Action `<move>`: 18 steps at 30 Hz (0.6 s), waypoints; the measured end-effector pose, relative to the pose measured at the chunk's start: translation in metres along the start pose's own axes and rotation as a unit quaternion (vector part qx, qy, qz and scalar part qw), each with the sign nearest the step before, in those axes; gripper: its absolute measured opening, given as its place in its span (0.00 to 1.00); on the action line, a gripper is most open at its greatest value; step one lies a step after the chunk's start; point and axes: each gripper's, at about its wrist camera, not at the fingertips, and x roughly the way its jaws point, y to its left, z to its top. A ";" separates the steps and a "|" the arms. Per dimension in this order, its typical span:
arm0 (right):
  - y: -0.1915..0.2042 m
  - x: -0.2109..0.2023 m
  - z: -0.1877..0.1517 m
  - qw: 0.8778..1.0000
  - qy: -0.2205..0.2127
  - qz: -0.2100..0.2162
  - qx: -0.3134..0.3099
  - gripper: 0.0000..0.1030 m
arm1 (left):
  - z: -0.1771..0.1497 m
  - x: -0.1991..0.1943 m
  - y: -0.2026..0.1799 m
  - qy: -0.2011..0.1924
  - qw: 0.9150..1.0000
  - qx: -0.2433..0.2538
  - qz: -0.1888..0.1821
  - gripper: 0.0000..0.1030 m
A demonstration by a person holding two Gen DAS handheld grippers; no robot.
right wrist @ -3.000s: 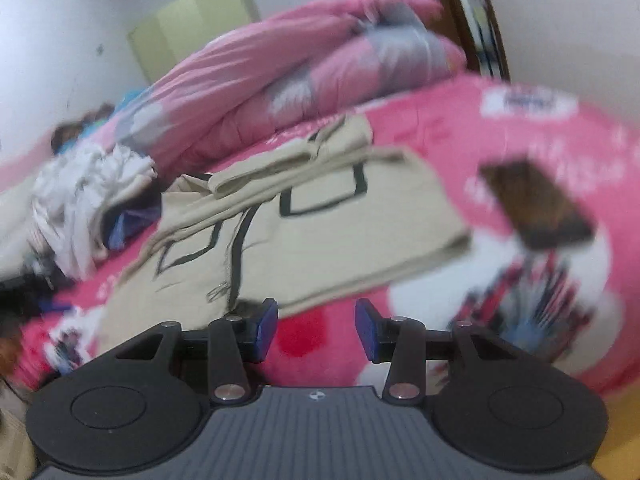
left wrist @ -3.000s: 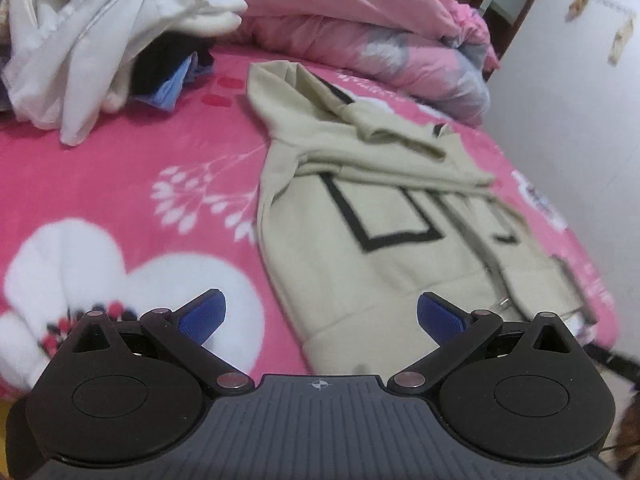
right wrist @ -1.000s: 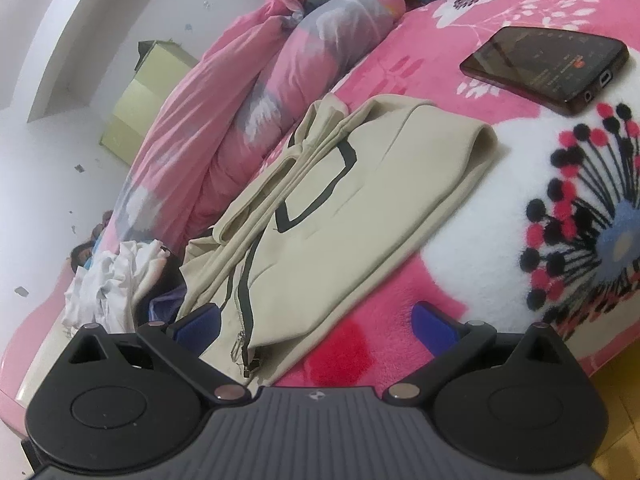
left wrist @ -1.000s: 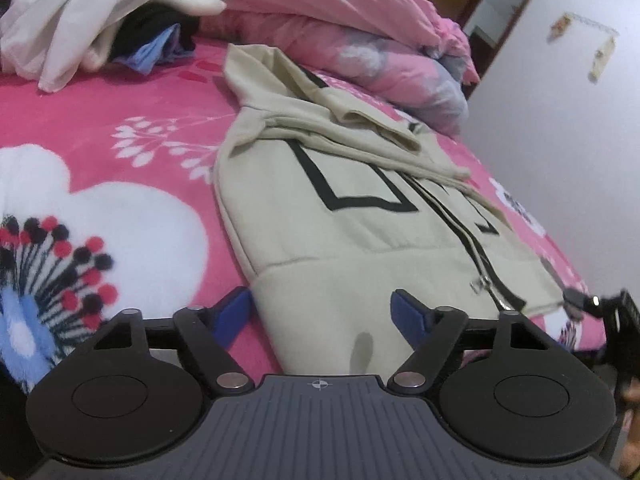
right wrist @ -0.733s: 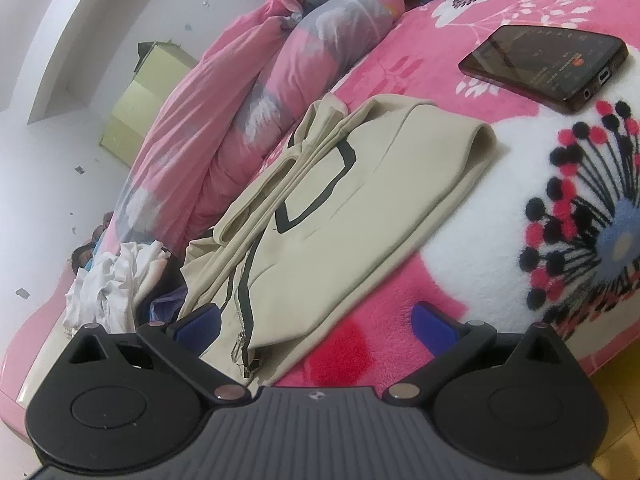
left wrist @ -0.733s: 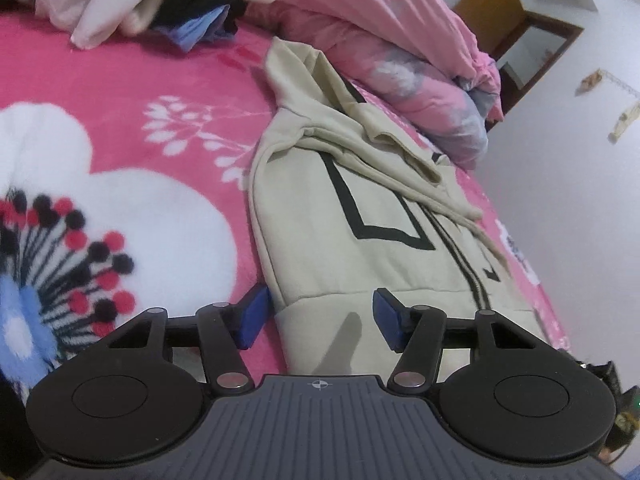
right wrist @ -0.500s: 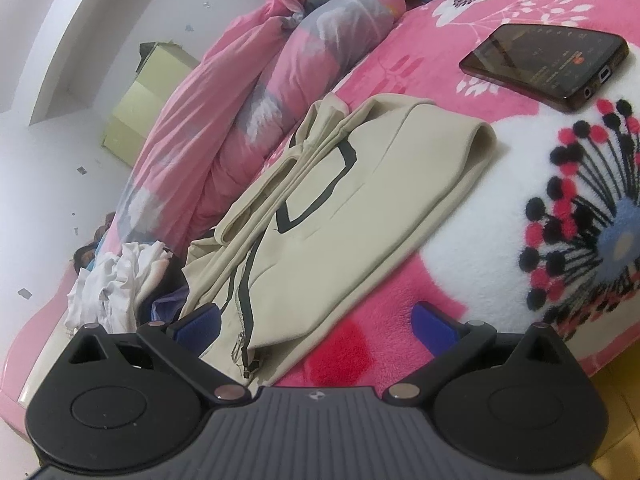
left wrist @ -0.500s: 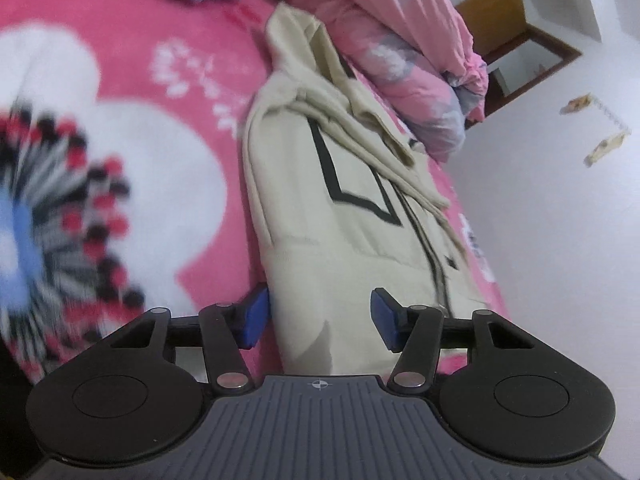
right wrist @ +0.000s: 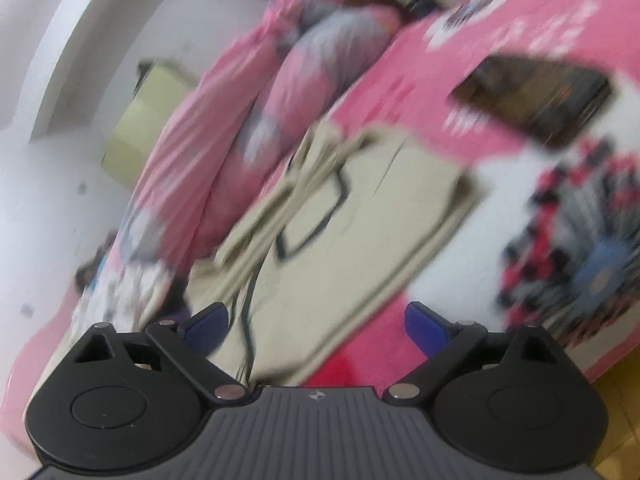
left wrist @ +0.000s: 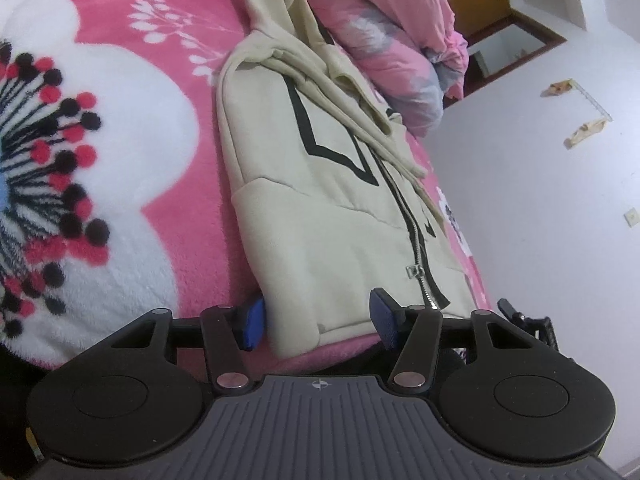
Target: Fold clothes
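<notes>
1. Pink flowered blanket (left wrist: 192, 240) for a surface. Carried the beige hoodie (left wrist: 320, 220) flat, front up, sleeves laid across the chest, hem toward both cameras.
2. Showed the zipper (left wrist: 416, 248) running down to the hem, its pull loose on top. Could have snagged or dragged the front panel askew if caught during the fold.
3. Left gripper (left wrist: 318, 316): jaws partway apart, just narrowed, straddling the hem's near corner without visibly pinching it. Risked taking only the top layer, or blanket pile along with the cloth, since one pad sat right at the hoodie's edge against the fleece.
4. Right gripper (right wrist: 316, 328): jaws wide, just begun closing, the other end of the hem in front of them, nothing clamped. Looked blurred, so exact contact could not be told. Might have closed unevenly with the left, skewing the fold line.
5. Further out, a dark phone (right wrist: 532, 100) near the hoodie's far shoulder. Could have been swept or covered by a hem thrown too far.
6. Beyond, a bunched pink quilt (left wrist: 380, 12) beside the hood. Left little room for the fold to land clean.
</notes>
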 end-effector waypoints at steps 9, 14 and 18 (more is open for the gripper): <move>-0.017 0.001 0.027 0.996 -0.034 -0.068 0.055 0.59 | 0.000 0.004 -0.007 0.005 1.000 0.018 0.014 0.51; -0.006 -0.001 0.031 0.990 -0.067 -0.126 0.022 0.57 | -0.001 0.003 -0.013 -0.002 0.999 0.042 0.017 0.46; -0.003 0.004 0.032 0.986 -0.067 -0.153 0.013 0.55 | 0.002 0.006 -0.007 0.005 1.000 0.022 0.013 0.45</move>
